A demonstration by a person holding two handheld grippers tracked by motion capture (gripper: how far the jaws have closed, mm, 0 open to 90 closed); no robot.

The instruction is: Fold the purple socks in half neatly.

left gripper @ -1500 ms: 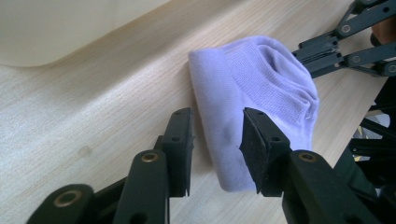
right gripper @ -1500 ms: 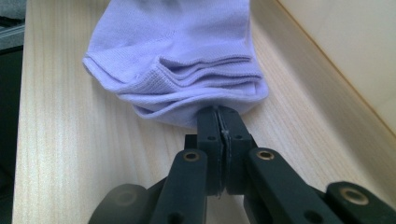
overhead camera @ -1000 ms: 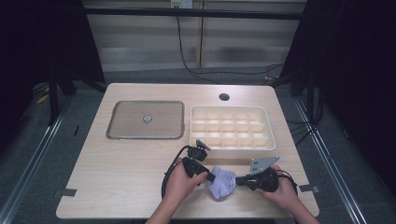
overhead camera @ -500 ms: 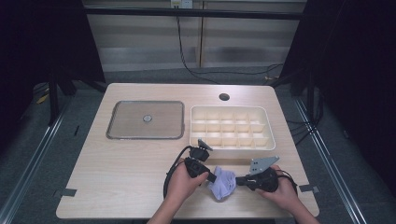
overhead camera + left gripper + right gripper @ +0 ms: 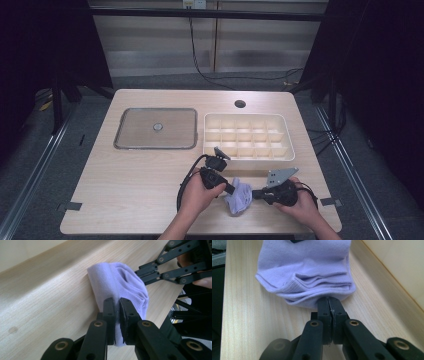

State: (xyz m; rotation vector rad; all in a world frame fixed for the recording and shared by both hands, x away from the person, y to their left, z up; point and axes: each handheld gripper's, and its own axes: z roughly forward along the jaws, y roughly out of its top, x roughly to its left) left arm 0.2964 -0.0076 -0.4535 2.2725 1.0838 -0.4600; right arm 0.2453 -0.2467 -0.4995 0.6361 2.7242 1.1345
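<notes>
Lavender fabric, a small sock [image 5: 239, 197] bunched into folds, lies on the pale wooden table [image 5: 125, 185] between the two hand-held tools, near the person's edge. The left gripper [image 5: 231, 189] reaches in from the sock's left side, and in the left gripper view its black jaws are clamped on an edge of the sock [image 5: 117, 290] with a sliver of cloth pinched between them. Beyond the cloth in that view, the other tool's linkage [image 5: 175, 265] comes in from the upper right and meets the far side of the bundle. The right gripper [image 5: 256, 194] points toward the left one from the opposite side; in the right gripper view its jaws are pressed together on the ribbed, layered edge of the sock [image 5: 309, 272], which spreads out ahead of the jaw tips over the wood. The left hand [image 5: 196, 194] and the right hand [image 5: 300, 204] wrap the tool bodies from below.

Ahead of both grippers, farther up the table, stands a cream divided tray [image 5: 245, 117] with rows of small compartments, just beyond the left gripper's grey plate. To the left of the tray lies a flat square lid [image 5: 135, 142] with a small central knob.
</notes>
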